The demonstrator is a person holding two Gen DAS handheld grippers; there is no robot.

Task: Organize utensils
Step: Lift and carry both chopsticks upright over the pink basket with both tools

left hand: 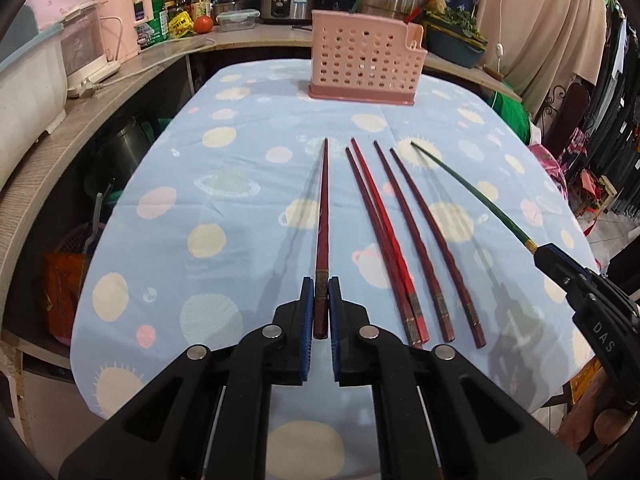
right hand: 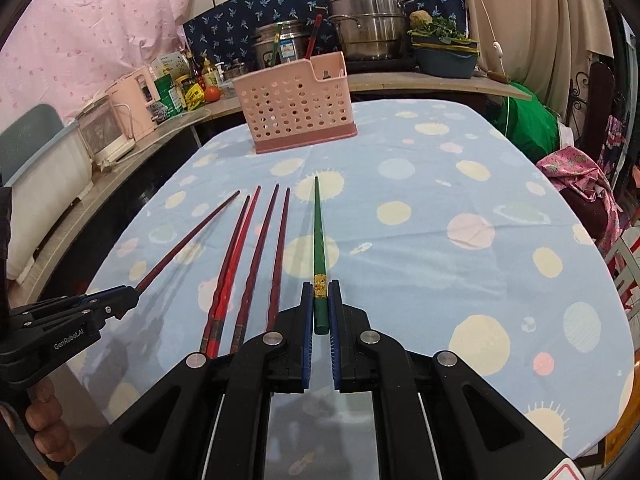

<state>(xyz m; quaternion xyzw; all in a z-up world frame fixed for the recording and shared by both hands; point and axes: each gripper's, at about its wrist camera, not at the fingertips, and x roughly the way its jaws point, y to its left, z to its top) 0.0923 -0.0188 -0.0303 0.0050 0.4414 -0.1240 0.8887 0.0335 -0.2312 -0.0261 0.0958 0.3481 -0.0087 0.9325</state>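
Note:
My left gripper (left hand: pixel 320 286) is shut on the thick end of a dark red chopstick (left hand: pixel 322 216) that points toward the pink perforated utensil holder (left hand: pixel 362 60) at the far end of the table. My right gripper (right hand: pixel 320 288) is shut on the thick end of a green chopstick (right hand: pixel 318 236); it also shows in the left wrist view (left hand: pixel 472 190). Several red chopsticks (left hand: pixel 394 240) lie side by side on the cloth between the two grippers, seen too in the right wrist view (right hand: pixel 248 256). The holder (right hand: pixel 294 110) has a green and a red chopstick standing in it.
The table has a light blue cloth with planets and dots (left hand: pixel 224 184). A curved counter (left hand: pixel 120 92) on the left carries appliances, bottles and a tomato. Steel pots (right hand: pixel 364 24) and a planter stand behind the holder. A chair with pink cloth (right hand: pixel 576 184) is at the right.

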